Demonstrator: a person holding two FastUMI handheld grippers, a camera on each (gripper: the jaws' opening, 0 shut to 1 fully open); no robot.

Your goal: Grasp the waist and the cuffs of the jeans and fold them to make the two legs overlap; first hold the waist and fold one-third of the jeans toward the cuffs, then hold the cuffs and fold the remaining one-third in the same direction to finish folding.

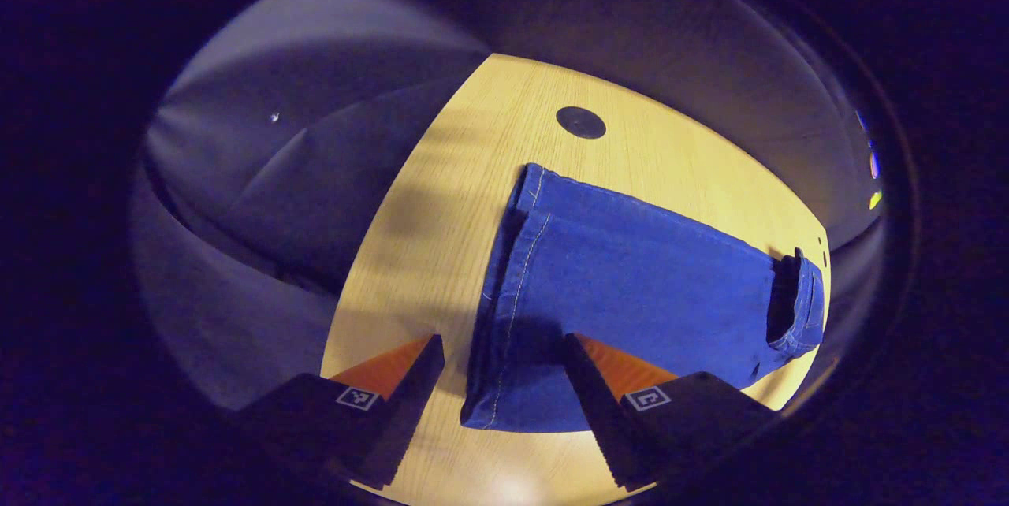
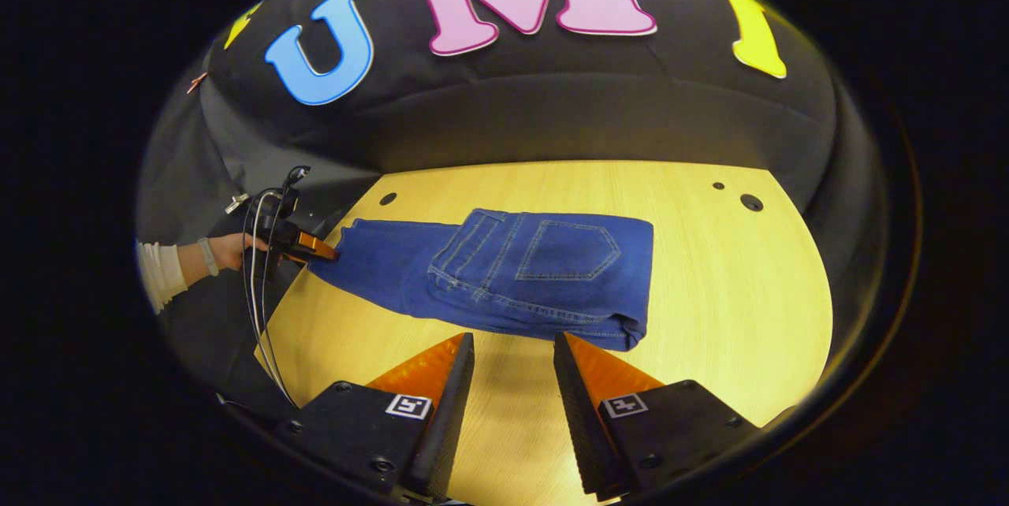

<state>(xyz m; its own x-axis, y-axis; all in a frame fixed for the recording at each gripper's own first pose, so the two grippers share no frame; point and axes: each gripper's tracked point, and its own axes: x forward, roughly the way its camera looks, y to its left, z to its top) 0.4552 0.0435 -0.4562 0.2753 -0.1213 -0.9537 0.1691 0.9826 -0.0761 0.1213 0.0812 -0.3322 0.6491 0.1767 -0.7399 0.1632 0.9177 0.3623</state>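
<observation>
On the pale wooden desk [image 2: 749, 317] the jeans [image 2: 504, 273] lie flat with the legs laid one over the other and the waist third already turned over toward the cuffs, back pocket [image 2: 566, 251] up. We judge the job to stand between its two folds: the waist fold reads as done, the cuff fold not yet begun.

In the right gripper view, our left hand-held gripper [image 2: 319, 248] sits at the cuff end, on the desk's left edge, held by a hand [image 2: 232, 251] with a white sleeve [image 2: 158, 273]; whether it touches cloth there we cannot tell. Its own view shows its fingers apart, straddling the near corner of the cuffs [image 1: 504, 380], nothing pinched.

The right hand-held gripper [image 2: 512, 364] hangs open just short of the folded edge, holding nothing.

The next move, we reckon, calls for both to close on the cuffs and carry them over the folded part.

A dark round grommet [image 1: 581, 122] and small holes [image 2: 750, 202] mark the bare desk; nothing blocks the way.
</observation>
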